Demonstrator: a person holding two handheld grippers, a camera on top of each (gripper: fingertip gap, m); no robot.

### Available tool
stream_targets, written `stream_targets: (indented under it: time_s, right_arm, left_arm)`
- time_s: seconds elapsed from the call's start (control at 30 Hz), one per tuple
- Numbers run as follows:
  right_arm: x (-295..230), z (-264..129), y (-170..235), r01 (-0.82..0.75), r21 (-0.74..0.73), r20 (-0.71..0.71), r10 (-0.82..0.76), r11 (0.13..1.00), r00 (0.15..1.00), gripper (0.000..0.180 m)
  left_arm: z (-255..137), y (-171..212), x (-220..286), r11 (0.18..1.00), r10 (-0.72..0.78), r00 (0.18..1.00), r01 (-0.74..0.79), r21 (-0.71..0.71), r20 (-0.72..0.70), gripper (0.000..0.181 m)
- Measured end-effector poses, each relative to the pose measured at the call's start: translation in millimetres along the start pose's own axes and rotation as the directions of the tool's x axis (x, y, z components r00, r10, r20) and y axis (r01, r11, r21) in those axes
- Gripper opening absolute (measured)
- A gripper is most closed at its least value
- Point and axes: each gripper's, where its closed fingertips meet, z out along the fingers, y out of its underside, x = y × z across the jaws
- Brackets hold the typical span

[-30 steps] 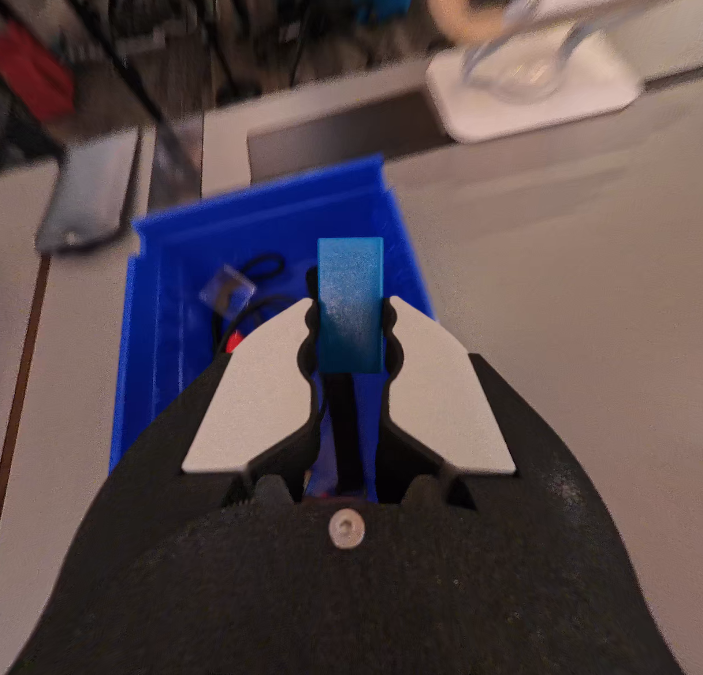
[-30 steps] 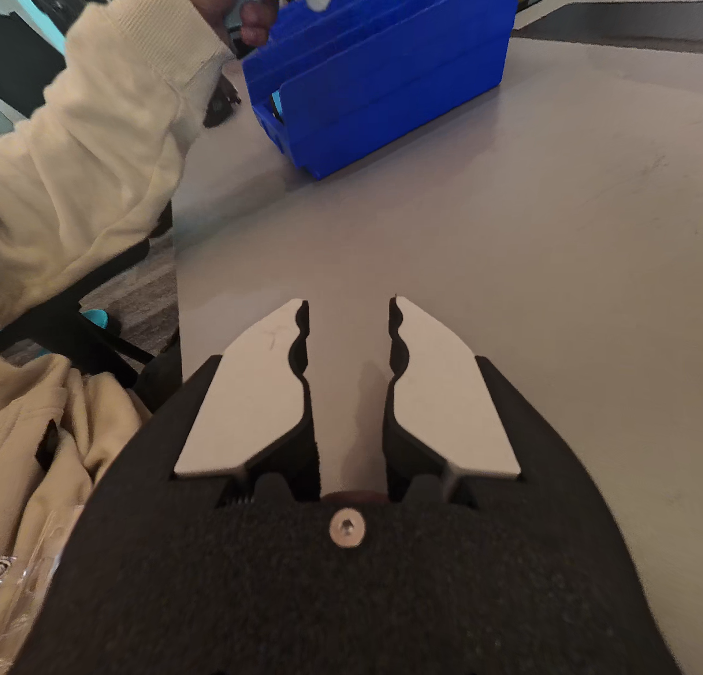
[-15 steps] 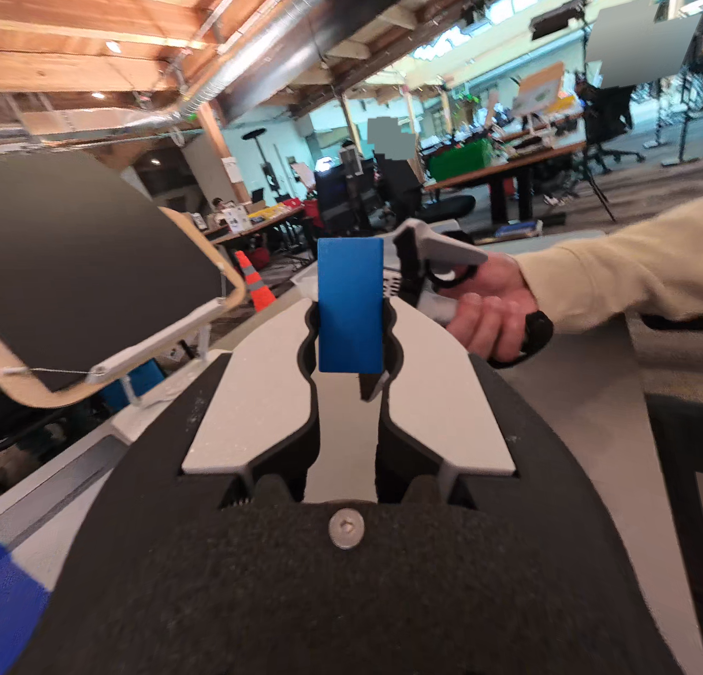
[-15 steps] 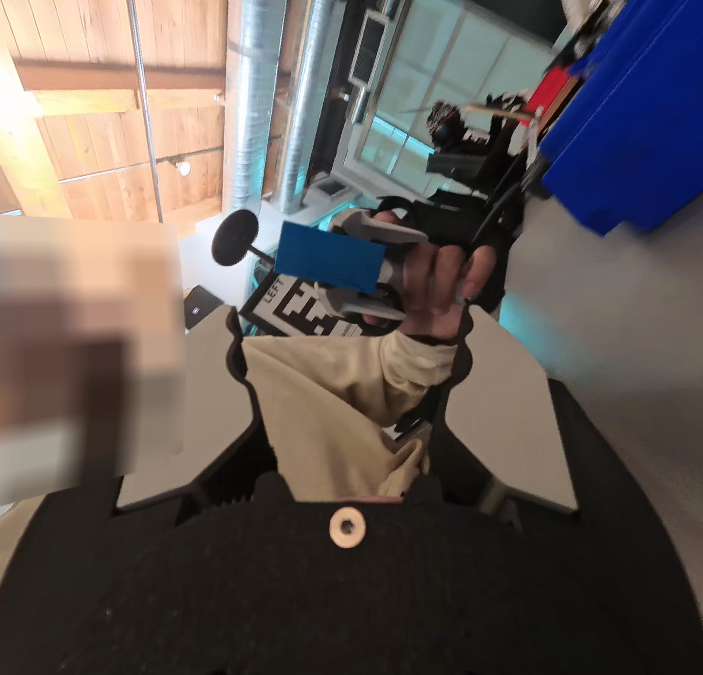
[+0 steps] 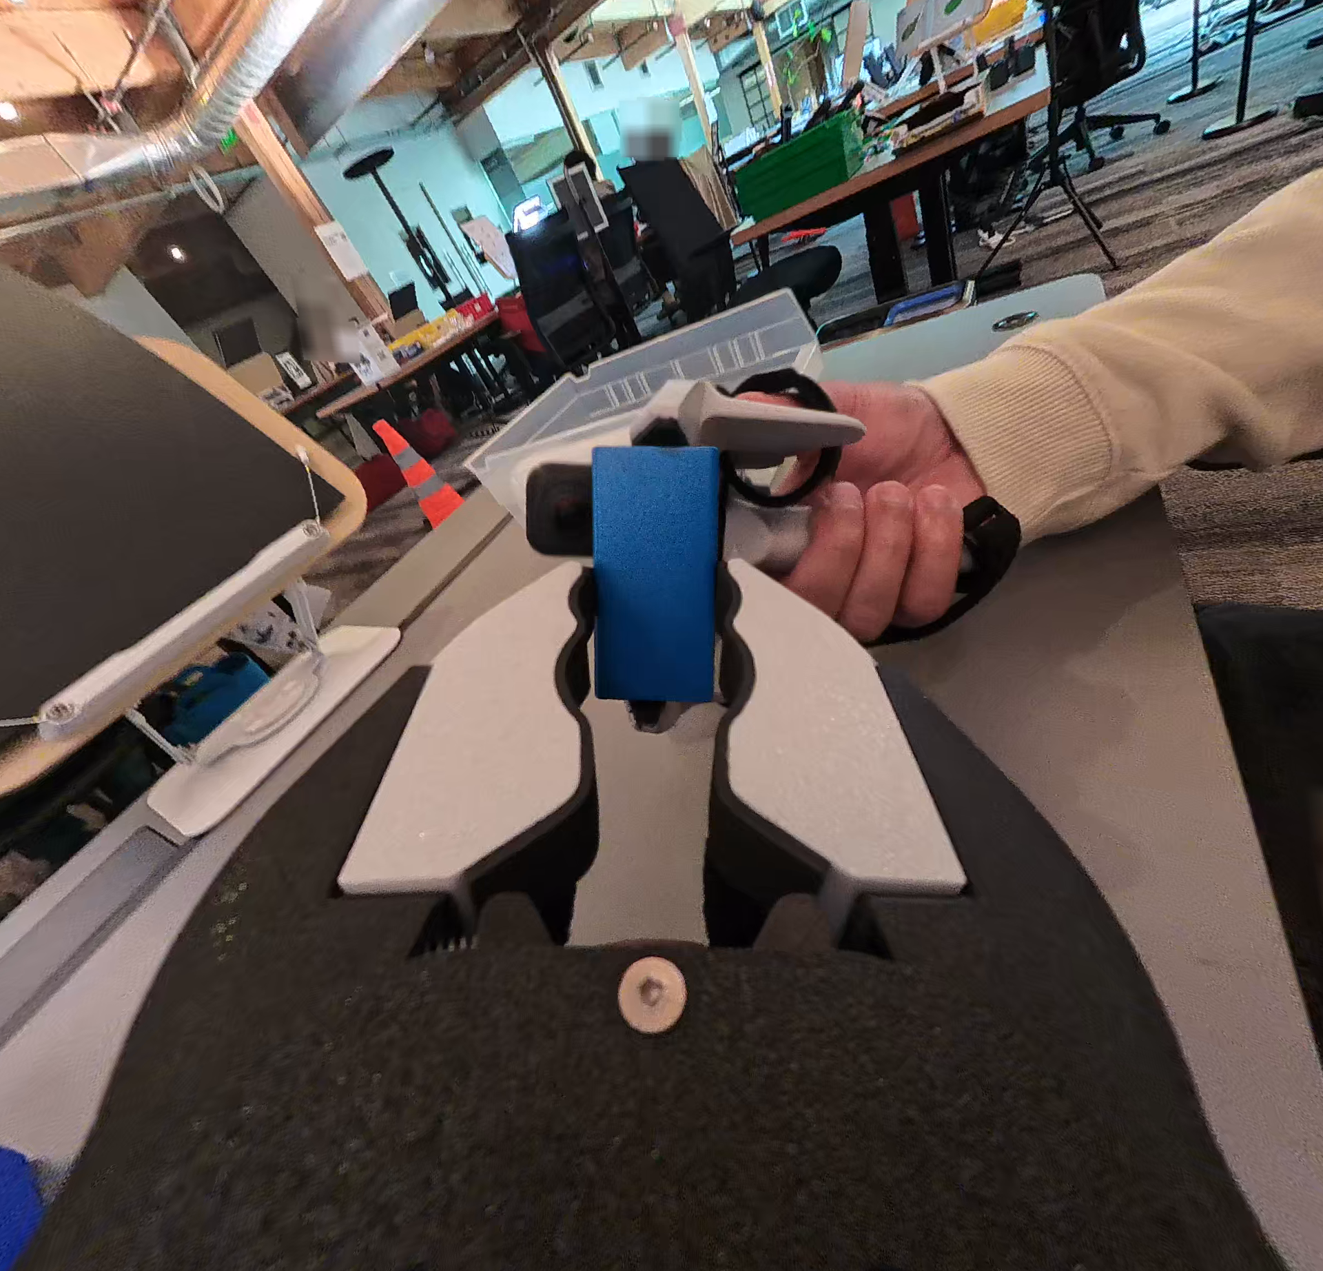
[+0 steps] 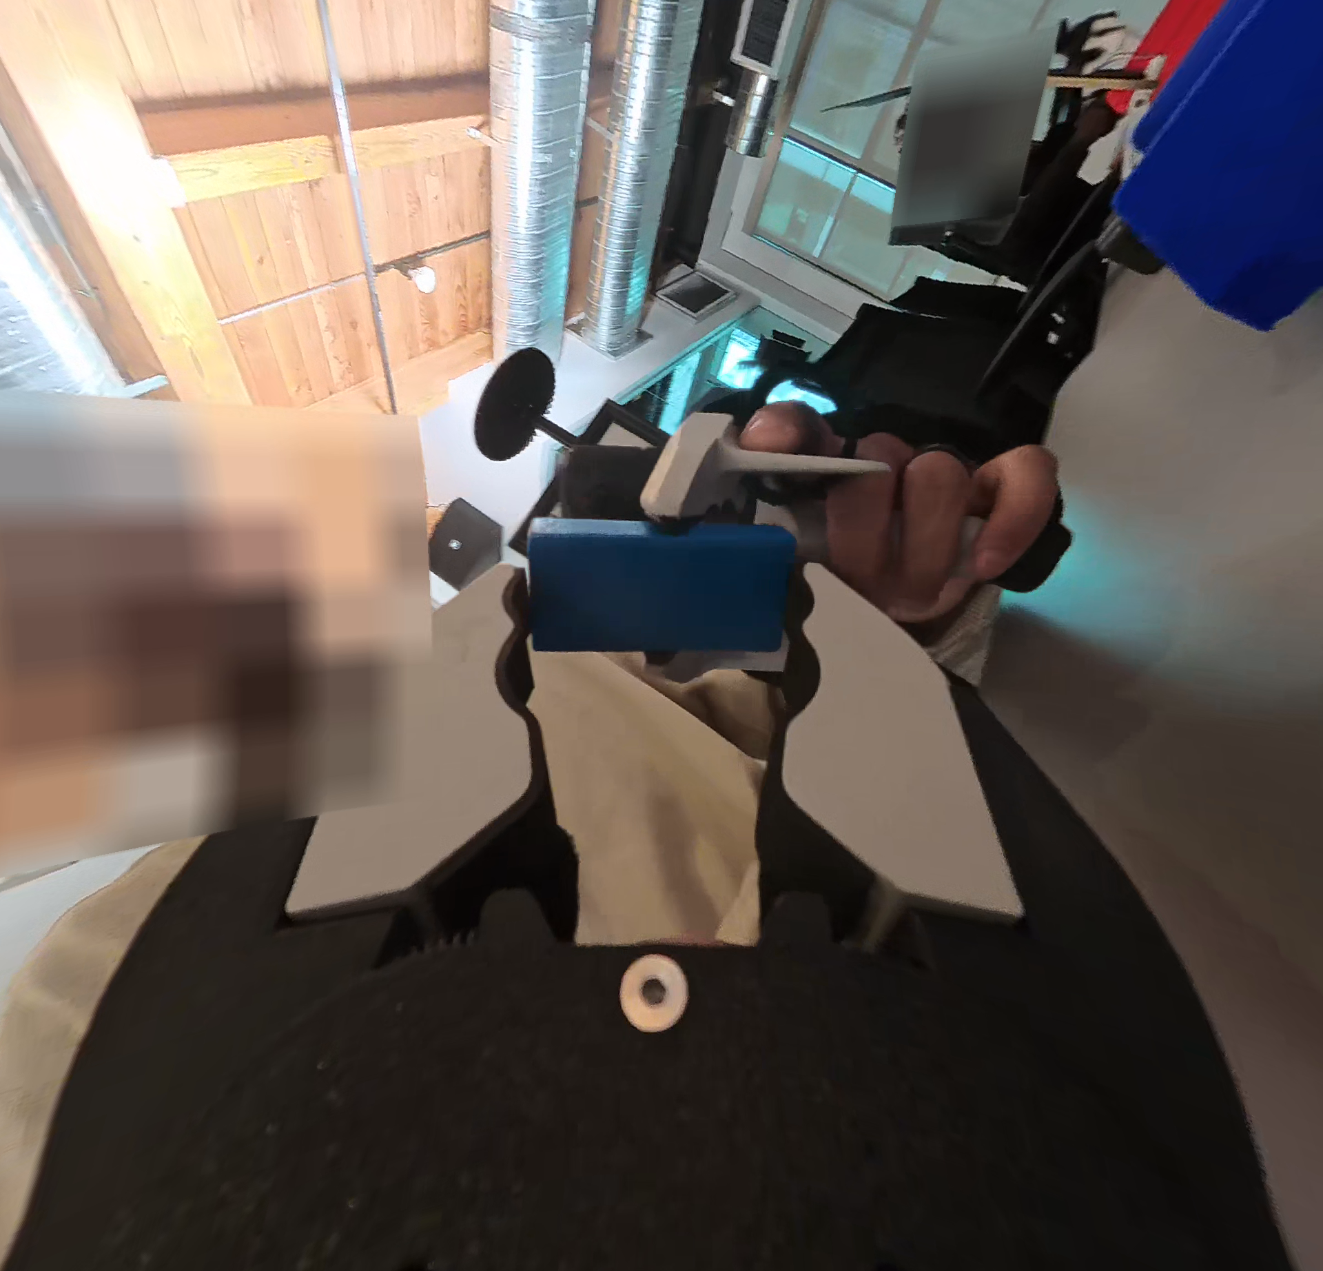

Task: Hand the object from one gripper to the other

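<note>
A blue rectangular block (image 5: 655, 578) is clamped between the fingers of my left gripper (image 5: 655, 613), which is shut on it and holds it up above the grey table (image 5: 1038, 735). My right gripper (image 5: 705, 570), held in a person's hand (image 5: 888, 520), faces it from behind, with one finger above the block and one below. In the right wrist view the block (image 6: 655, 585) lies crosswise between the tips of my right gripper (image 6: 657, 592). The jaws press on its two ends. The left gripper's fingers (image 6: 687, 474) still grip it from the far side.
A blue bin (image 6: 1231, 127) stands on the table at the upper right of the right wrist view. A clear plastic organiser box (image 5: 687, 370) lies behind the hand. A dark monitor (image 5: 107, 485) on a white stand (image 5: 272, 721) is at the left. The tips of both grippers are at nearly the same place.
The two grippers have come together. The right jaws, wide open and away from the block before, have narrowed onto its ends. The left gripper has kept hold of the block.
</note>
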Motion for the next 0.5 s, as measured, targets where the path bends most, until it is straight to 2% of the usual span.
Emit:
stream_targets:
  time_s: [0.07, 0.13, 0.2, 0.23, 0.3, 0.4, 0.43, 0.5]
  right_arm:
    - [6.4, -4.6, -2.4, 0.019, 0.006, -0.057, -0.018, 1.000, 0.998, 0.068]
    - [13.0, -14.8, -12.2, 0.066, 0.049, -0.137, -0.059, 0.997, 0.989, 0.068]
    - [22.4, -30.7, -23.4, 0.186, 0.071, -0.282, -0.159, 0.980, 0.946, 0.068]
    - [28.9, -40.3, -27.4, 0.272, 0.043, -0.383, -0.236, 0.961, 0.893, 0.068]
    - [38.4, -59.1, -32.9, 0.421, -0.063, -0.555, -0.382, 0.905, 0.739, 0.068]
    - [40.1, -78.2, -43.4, 0.580, -0.228, -0.688, -0.551, 0.782, 0.472, 0.068]
    - [41.9, -83.0, -46.3, 0.615, -0.317, -0.713, -0.609, 0.722, 0.348, 0.068]
    - [48.7, -91.0, -50.2, 0.603, -0.538, -0.708, -0.704, 0.589, 0.056, 0.068]
  left_arm:
    - [-0.1, 6.2, -1.1, 0.998, -0.060, 0.998, 0.060, -0.031, 0.016, 0.036]
    - [-1.9, 9.0, -1.5, 0.984, -0.167, 0.986, 0.168, -0.059, 0.023, 0.062]
    - [-5.8, 15.4, -2.7, 0.944, -0.312, 0.950, 0.312, -0.109, 0.024, 0.055]
    - [-7.9, 18.3, -5.0, 0.908, -0.399, 0.916, 0.400, -0.125, 0.029, 0.053]
    - [-11.1, 19.6, -13.4, 0.801, -0.590, 0.807, 0.589, -0.102, 0.025, 0.051]
    - [-11.5, 26.3, -33.1, 0.617, -0.780, 0.623, 0.780, -0.101, 0.050, 0.048]
    - [-9.7, 31.5, -37.0, 0.576, -0.803, 0.590, 0.805, -0.142, 0.084, 0.049]
    - [-4.6, 40.6, -34.8, 0.531, -0.799, 0.584, 0.797, -0.289, 0.144, 0.060]
